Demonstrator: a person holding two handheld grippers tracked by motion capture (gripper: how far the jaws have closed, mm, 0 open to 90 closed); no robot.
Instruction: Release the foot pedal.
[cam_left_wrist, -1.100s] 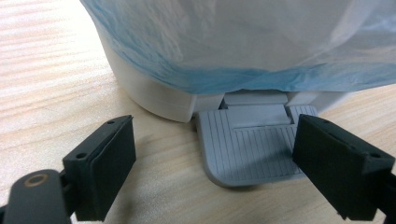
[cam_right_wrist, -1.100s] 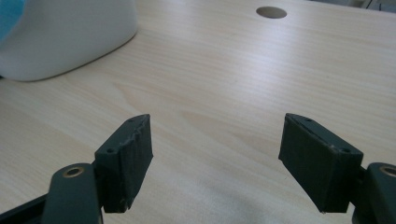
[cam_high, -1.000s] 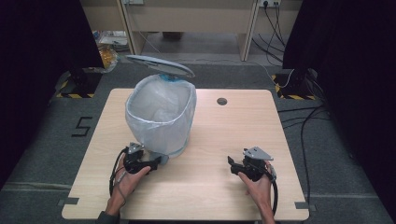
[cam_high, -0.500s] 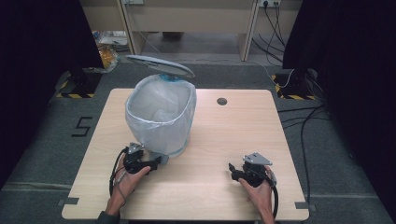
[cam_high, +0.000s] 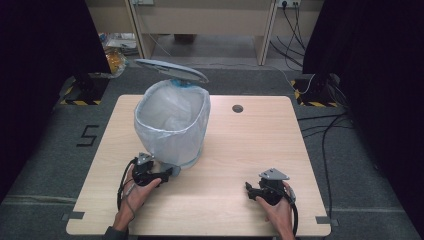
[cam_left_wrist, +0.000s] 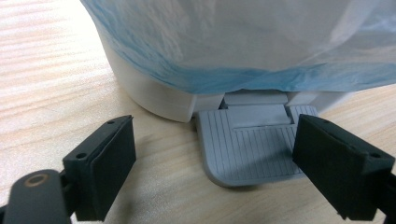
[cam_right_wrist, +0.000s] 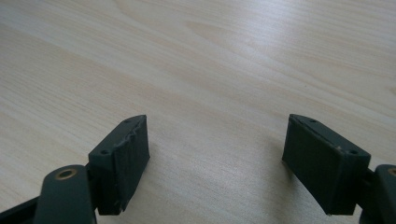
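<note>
high view
bin (cam_high: 172, 127): you have one white pedal bin standing upright on the left half of the table (cam_high: 240, 150), lined with a pale, see-through bag whose edge shows blue near the hinge and base.
lid (cam_high: 171, 70): one grey oval lid, raised and tilted back behind the bin's mouth.
pedal (cam_high: 170, 169): one grey pedal sticking out at the bin's foot, on your side.
left gripper (cam_high: 167, 173): your left hand holds it flat on the table, its tips right at the pedal.
right gripper (cam_high: 249, 190): your right hand holds it low over bare wood near the front right, well apart from the bin.
count: one bin, one lid, one pedal, two grippers, one round hole (cam_high: 237, 108) in the table behind the bin to the right.

left gripper view
bin (cam_left_wrist: 154, 93): white curved base close ahead, the bag's blue-tinted hem hanging over it.
pedal (cam_left_wrist: 252, 144): grey, ribbed, rounded front edge, lying low over the wood just under the bin's base.
left gripper (cam_left_wrist: 215, 168): your jaws stand wide apart, one at each side of the pedal's front; the right one overlaps the pedal's edge, and you cannot tell whether it touches. nothing is clamped.

right gripper view
right gripper (cam_right_wrist: 215, 158): your jaws stand wide apart and have just been opening, with nothing between them.
table (cam_right_wrist: 210, 70): plain light wood grain ahead.
</note>
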